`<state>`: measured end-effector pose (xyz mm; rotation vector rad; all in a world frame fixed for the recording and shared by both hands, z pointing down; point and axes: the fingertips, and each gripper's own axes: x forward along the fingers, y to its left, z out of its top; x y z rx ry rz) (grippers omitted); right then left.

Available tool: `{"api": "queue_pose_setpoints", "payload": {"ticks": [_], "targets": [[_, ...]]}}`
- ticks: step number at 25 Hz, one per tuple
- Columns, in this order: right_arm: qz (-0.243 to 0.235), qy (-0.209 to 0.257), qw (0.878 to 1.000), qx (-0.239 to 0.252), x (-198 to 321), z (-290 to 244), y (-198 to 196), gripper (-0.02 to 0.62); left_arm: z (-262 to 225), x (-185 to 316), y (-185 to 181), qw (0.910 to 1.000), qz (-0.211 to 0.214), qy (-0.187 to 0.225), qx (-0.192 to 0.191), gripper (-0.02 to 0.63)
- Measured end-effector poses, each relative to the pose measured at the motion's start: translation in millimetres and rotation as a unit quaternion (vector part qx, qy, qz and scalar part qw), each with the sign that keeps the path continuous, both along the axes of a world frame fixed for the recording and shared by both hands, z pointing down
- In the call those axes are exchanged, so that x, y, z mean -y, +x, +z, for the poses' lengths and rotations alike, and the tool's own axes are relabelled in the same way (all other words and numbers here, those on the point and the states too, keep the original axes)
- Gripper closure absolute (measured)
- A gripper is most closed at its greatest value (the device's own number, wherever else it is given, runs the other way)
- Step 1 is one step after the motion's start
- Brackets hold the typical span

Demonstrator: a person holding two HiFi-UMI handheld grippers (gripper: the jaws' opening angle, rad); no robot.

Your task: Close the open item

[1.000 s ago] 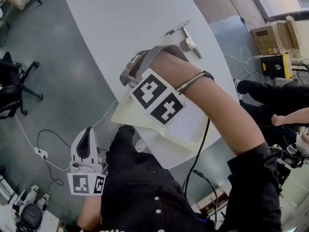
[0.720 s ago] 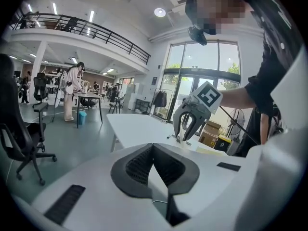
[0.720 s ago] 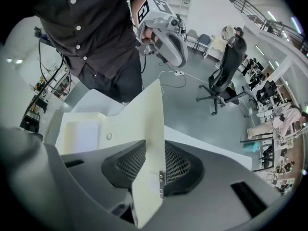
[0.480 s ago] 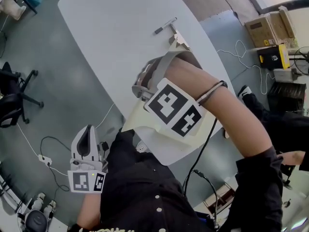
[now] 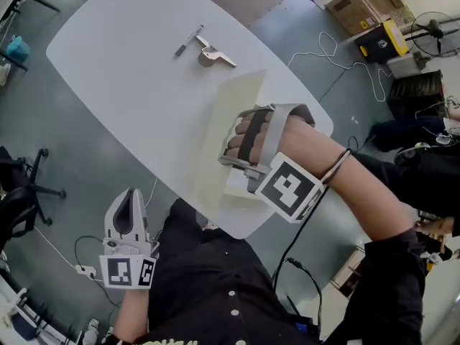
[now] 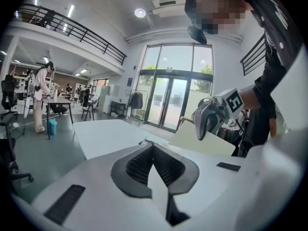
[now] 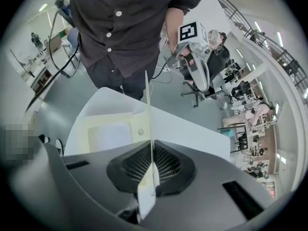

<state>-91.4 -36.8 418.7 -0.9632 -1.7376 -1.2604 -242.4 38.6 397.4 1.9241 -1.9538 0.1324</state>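
A cream folder (image 5: 215,165) lies open on the white table (image 5: 129,70) near its front edge. Its cover (image 5: 241,95) stands raised on edge, and a white sheet (image 7: 108,136) lies inside. My right gripper (image 5: 231,141) is over the folder; its jaws are closing tight on the cover's edge (image 7: 147,109), which is pinched between the pads at the right gripper (image 7: 152,165). My left gripper (image 5: 128,201) hangs off the table at the lower left. The left gripper (image 6: 153,150) is shut with nothing in it.
A pen (image 5: 188,40) and a small metal clip (image 5: 212,54) lie on the far part of the table. An office chair (image 5: 21,192) stands on the floor at left. Cardboard boxes (image 5: 359,6) and cables lie at the upper right.
The right gripper has come down on the folder, its jaws have closed on the cover, and the cover now stands up. The left gripper has stayed where it was.
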Motion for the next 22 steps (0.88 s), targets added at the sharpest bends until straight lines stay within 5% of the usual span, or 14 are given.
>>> {"api": "queue_pose_setpoints", "payload": {"ticks": [12, 22], "targets": [[0.012, 0.07, 0.987, 0.147, 9, 37, 113, 0.563, 0, 6, 53, 0.9964, 0.079, -0.027, 0.016, 0.589], [0.058, 0.063, 0.986, 0.143, 9, 88, 181, 0.548, 11, -5, 75, 0.9926, 0.1, -0.059, 0.034, 0.589]]}}
